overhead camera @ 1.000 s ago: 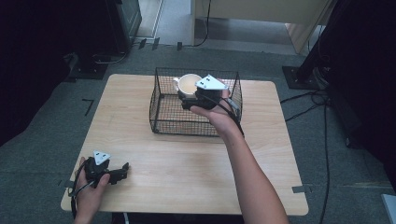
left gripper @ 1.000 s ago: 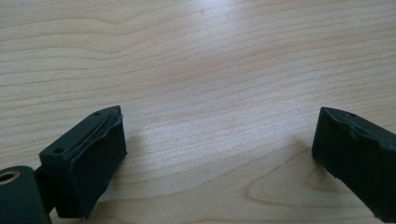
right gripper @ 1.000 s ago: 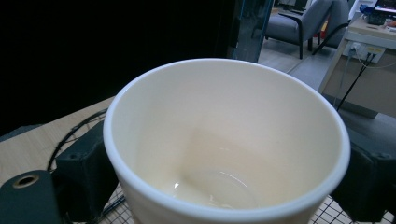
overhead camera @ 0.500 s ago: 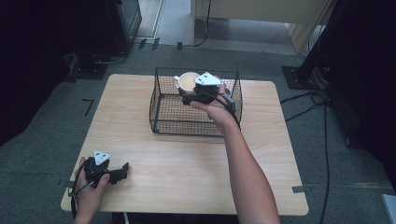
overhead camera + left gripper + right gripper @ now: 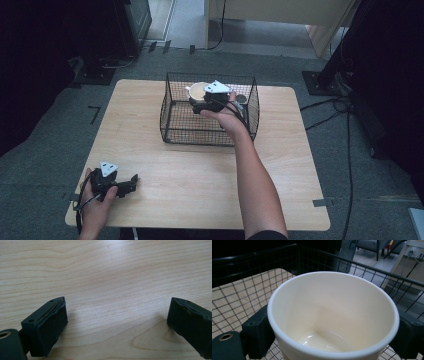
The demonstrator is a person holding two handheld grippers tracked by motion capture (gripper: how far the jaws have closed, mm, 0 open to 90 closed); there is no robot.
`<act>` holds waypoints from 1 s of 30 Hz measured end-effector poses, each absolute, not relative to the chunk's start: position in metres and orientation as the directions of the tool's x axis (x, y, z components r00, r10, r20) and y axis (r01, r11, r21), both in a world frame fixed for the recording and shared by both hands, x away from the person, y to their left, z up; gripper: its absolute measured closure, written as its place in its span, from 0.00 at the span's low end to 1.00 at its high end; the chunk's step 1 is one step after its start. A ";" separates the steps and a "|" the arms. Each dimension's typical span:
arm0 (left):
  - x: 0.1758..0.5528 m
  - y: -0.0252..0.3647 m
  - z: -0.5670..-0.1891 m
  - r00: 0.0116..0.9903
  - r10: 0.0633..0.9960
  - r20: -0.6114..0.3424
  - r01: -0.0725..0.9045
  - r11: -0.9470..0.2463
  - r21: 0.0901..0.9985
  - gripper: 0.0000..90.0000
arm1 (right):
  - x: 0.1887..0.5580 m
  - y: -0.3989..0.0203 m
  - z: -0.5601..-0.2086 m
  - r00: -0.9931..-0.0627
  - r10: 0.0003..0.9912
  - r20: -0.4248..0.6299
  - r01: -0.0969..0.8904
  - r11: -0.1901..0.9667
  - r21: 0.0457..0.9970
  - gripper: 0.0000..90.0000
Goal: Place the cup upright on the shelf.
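Fingers (image 5: 257, 335) of the right gripper (image 5: 202, 105) are clamped around the cream cup (image 5: 332, 315) inside the wire basket (image 5: 172, 127) at 12 o'clock, a vertical lift being judged next, while the left gripper (image 5: 131, 181) is held open on the surface (image 5: 200, 175).

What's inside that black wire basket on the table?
Inside the wire basket is a cream mug, empty, with the right gripper closed around it. A dark round object sits behind the hand, partly hidden.
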State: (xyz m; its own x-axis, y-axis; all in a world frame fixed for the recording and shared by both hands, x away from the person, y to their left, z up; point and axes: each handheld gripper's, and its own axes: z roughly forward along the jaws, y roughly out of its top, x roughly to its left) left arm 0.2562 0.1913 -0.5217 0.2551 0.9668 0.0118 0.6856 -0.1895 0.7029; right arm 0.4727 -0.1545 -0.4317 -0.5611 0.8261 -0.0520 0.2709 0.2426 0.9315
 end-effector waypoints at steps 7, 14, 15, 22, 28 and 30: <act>0.256 0.191 -0.522 0.256 0.967 0.013 0.686 -0.191 0.702 0.04 | 0.485 -0.157 -0.449 -0.561 0.826 -0.058 0.314 0.277 0.908 0.10; 0.256 0.191 -0.522 0.255 0.967 0.011 0.686 -0.189 0.702 0.04 | 0.489 -0.156 -0.458 -0.597 0.800 -0.052 0.353 0.321 0.879 0.10; 0.256 0.191 -0.522 0.255 0.967 0.012 0.686 -0.190 0.703 0.04 | 0.489 -0.155 -0.459 -0.602 0.796 -0.055 0.358 0.331 0.873 0.10; 0.256 0.191 -0.522 0.254 0.967 0.010 0.685 -0.188 0.704 0.04 | 0.492 -0.154 -0.466 -0.607 0.793 -0.052 0.412 0.369 0.833 0.10; 0.256 0.191 -0.522 0.254 0.967 0.011 0.685 -0.188 0.704 0.04 | 0.493 -0.157 -0.466 -0.594 0.804 -0.032 0.440 0.358 0.823 0.10; 0.256 0.191 -0.522 0.255 0.967 0.011 0.685 -0.188 0.704 0.04 | 0.494 -0.158 -0.466 -0.585 0.811 -0.025 0.454 0.352 0.819 0.10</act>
